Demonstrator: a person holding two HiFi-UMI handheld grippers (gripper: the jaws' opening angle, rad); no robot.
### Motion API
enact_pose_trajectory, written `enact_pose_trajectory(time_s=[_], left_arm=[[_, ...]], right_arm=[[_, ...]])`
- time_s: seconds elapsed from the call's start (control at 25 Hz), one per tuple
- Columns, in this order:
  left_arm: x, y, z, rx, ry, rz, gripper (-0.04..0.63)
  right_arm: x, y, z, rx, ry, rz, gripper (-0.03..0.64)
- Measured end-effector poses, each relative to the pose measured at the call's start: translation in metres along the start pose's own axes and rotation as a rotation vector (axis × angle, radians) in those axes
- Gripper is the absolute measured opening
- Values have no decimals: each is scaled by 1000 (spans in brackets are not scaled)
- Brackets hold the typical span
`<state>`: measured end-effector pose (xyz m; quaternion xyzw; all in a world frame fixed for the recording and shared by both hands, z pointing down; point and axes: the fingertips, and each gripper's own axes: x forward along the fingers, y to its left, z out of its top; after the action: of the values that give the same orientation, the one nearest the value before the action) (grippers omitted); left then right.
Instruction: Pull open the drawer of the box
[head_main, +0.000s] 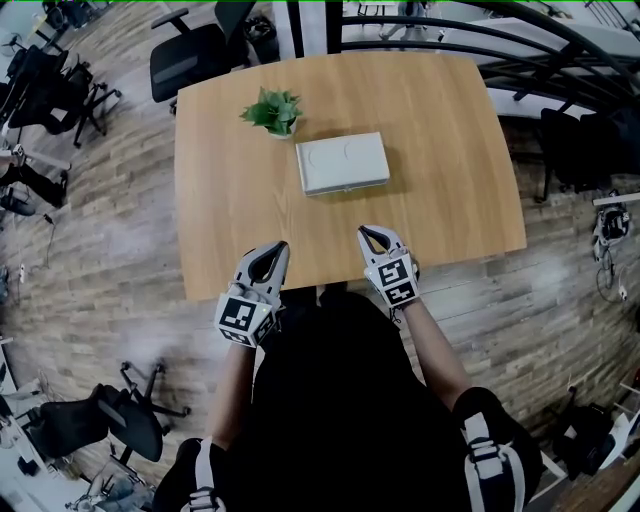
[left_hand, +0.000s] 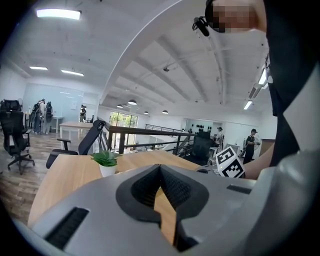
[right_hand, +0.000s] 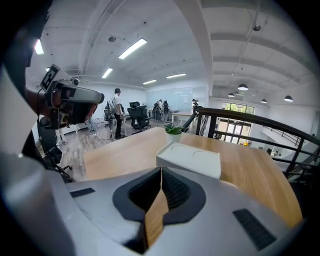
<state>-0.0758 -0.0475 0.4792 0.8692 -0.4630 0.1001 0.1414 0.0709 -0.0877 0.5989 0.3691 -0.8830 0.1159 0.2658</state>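
1. The left claw (head_main: 279, 248) hovers at the table's (head_main: 220, 230) near edge, jaws shut tip to tip and empty.
2. A plant (head_main: 272, 110) stands near the box's far left corner.
3. The box (head_main: 342, 162) lies mid-table, its drawer apparently unopened.
4. The right claw (head_main: 366, 233), also closed and empty, points at the box, seemingly poised to approach.

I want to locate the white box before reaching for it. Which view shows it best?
The head view: the whole white box lies unobstructed, seen from above, near the potted plant. The right gripper view shows only its top and one side, from low down. The left gripper view misses it.
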Motion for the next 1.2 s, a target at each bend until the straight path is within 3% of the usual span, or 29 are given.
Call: enact_pose_trajectory(time_s=[0.44,1.2], left_arm=[[7,12,6,8,8,-16,23],[14,32,4,-2,48,-27,23]], right_arm=[[31,-22,-8,61,24,-61,26],[88,-32,-29,118,121,-79,26]])
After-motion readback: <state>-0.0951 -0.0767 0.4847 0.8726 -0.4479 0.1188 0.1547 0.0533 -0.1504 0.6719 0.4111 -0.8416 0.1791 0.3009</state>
